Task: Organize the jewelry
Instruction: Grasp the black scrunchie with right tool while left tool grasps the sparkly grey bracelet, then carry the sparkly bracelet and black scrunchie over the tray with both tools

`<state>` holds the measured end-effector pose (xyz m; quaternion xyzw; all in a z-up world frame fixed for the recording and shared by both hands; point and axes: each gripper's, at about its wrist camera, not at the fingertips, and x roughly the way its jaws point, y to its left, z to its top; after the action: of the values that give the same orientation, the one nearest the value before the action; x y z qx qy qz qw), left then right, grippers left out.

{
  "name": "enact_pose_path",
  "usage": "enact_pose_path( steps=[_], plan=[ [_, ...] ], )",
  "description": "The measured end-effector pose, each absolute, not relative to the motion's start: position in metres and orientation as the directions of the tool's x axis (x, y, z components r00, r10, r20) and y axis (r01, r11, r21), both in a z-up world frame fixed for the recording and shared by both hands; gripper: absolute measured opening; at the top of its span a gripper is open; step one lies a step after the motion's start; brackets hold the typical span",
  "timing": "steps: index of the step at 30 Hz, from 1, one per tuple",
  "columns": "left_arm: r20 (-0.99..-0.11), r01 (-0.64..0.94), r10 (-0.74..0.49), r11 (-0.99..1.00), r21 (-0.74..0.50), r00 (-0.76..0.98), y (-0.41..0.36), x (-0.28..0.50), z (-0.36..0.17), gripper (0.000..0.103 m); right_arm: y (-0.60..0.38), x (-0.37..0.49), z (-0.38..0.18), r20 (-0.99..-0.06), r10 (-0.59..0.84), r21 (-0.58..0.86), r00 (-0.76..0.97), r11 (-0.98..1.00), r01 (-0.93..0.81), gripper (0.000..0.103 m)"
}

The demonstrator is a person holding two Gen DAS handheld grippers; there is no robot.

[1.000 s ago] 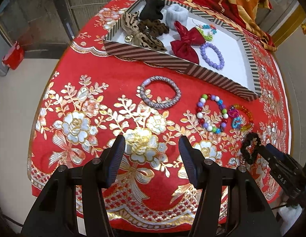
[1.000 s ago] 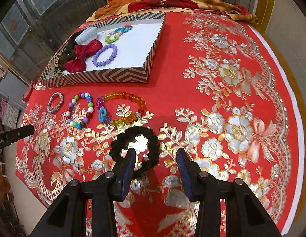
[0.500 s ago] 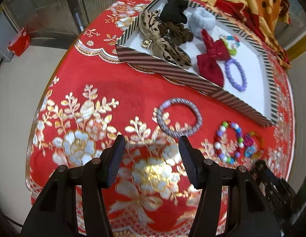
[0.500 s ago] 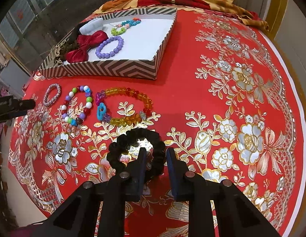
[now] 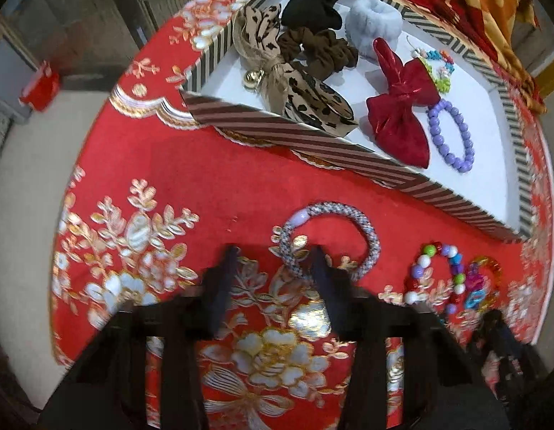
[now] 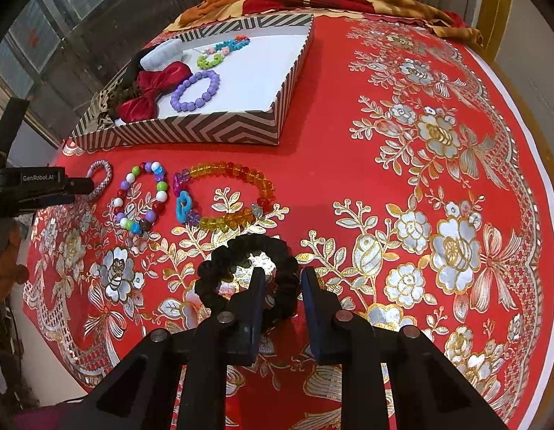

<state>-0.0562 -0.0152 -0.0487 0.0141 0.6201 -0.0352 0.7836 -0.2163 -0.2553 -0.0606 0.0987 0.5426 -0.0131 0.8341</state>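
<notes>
Right claw [image 6: 281, 281] straddles the near band of the black scrunchie [image 6: 246, 270], jaws narrowed around it with one finger inside the ring and one outside; whether the pads already pinch the fabric I cannot tell. Left claw [image 5: 273, 268] hangs wide open and empty over the grey bracelet [image 5: 330, 242], one finger tip lying across its near edge. Both pieces lie flat on the red tabletop [image 6: 402, 125]. Between them sit the beaded bracelet [image 6: 142, 197] and the amber bracelet [image 6: 225, 191], apart from each other. Beyond stands the striped tray [image 6: 212, 129], holding a purple bracelet [image 6: 195, 90], a red bow [image 6: 148, 91] and more hair ties, with its right half bare. The step looks like a double pickup. Next, each claw must close on its band, lift clear of the wall and set down in the tray.
</notes>
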Motion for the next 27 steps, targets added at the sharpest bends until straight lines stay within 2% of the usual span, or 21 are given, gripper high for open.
enact_pose_path(
  steps=[2,3,5,12,27],
  plan=[
    [-0.971,0.089,-0.05,0.996,-0.03,0.233,-0.013,-0.057,-0.048,0.012,-0.253,-0.216,-0.06,-0.908,0.087,0.15,0.409,0.981,0.125,0.014],
    [-0.971,0.094,-0.059,0.995,-0.038,0.233,-0.012,-0.056,-0.048,0.01,-0.252,-0.216,-0.06,-0.909,0.09,0.151,0.407,0.981,0.122,0.009],
    [-0.971,0.098,-0.076,0.994,-0.055,0.226,-0.006,-0.057,-0.049,0.007,-0.25,-0.216,-0.059,-0.907,0.093,0.155,0.41,0.981,0.119,0.009],
    [-0.966,0.122,-0.127,0.987,-0.101,0.227,0.007,-0.07,-0.033,0.007,-0.25,-0.214,-0.039,-0.895,0.091,0.151,0.437,0.983,0.104,0.008],
    [-0.941,0.225,-0.203,0.964,-0.144,0.271,-0.026,-0.087,0.007,0.007,-0.249,-0.219,-0.004,-0.868,0.084,0.143,0.49,0.986,0.085,0.008]
  ],
)
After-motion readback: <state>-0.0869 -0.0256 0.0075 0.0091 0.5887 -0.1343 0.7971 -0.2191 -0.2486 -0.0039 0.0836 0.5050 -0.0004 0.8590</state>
